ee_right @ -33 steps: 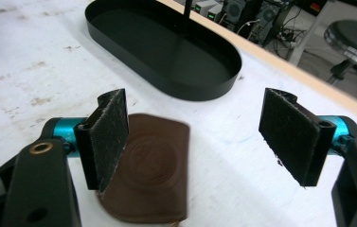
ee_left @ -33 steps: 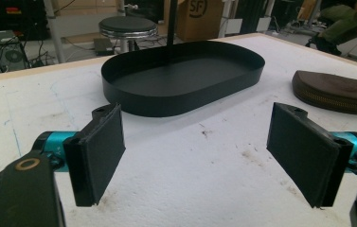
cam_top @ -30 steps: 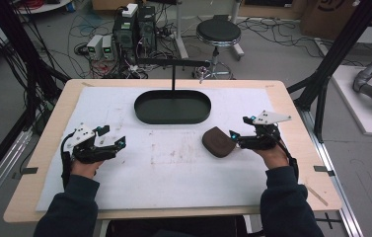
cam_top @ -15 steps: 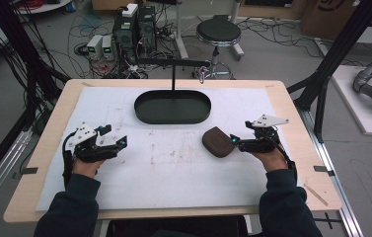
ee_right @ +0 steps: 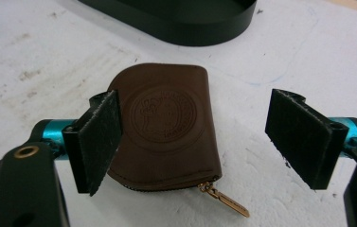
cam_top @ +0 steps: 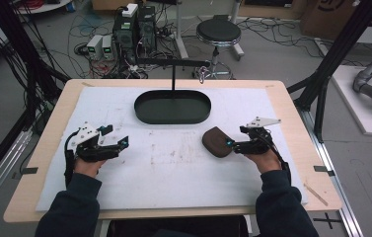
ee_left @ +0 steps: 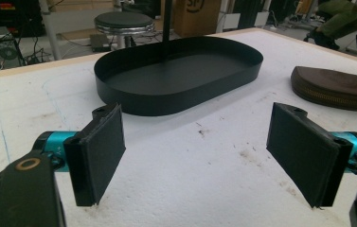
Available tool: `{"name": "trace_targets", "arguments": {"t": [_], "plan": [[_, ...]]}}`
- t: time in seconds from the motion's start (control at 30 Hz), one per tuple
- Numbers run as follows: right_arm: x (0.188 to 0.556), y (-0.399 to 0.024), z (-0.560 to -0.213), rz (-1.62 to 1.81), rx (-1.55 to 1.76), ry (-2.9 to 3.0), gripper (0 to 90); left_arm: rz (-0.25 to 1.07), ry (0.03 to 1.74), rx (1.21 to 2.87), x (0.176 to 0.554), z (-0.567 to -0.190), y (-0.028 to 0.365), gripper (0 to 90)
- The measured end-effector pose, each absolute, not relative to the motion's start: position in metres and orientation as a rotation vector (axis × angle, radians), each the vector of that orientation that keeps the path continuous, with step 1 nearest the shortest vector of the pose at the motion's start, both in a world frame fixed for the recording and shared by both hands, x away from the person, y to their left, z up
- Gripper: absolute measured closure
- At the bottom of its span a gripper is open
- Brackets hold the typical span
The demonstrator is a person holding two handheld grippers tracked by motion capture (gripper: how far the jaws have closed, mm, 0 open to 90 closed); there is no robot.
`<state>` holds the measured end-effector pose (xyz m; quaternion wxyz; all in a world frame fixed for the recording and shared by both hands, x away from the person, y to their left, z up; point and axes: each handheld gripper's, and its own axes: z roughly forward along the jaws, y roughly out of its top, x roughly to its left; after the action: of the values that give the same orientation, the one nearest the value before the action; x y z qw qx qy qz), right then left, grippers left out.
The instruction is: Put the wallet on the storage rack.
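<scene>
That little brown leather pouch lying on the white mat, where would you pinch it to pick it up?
Across the narrow middle of the brown pouch, coming down from above with the open right gripper, one jaw on each long edge. It lies flat and thin, so I'd avoid the zipper pull, which probably dangles loose.

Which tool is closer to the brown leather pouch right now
Right. The right tool sits open right beside the brown leather pouch, its jaws not pressing it. The left tool rests open far across the white mat.
</scene>
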<state>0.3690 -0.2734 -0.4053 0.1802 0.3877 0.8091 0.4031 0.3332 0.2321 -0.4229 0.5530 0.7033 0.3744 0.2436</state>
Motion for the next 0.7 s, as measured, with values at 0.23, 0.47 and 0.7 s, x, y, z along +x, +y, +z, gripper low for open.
{"name": "trace_targets", "arguments": {"t": [0.23,0.47,0.7], "plan": [[0.378,-0.262,-0.418,1.141,1.147,2.337,20.1,0.58,0.883,1.673,0.331,-0.422,0.232,20.2],[0.39,-0.257,-0.431,1.088,1.196,2.384,20.1,0.575,0.889,1.676,0.33,-0.424,0.235,20.5],[0.401,-0.266,-0.444,1.192,1.273,2.453,18.4,0.575,0.899,1.688,0.333,-0.426,0.233,20.5]]}}
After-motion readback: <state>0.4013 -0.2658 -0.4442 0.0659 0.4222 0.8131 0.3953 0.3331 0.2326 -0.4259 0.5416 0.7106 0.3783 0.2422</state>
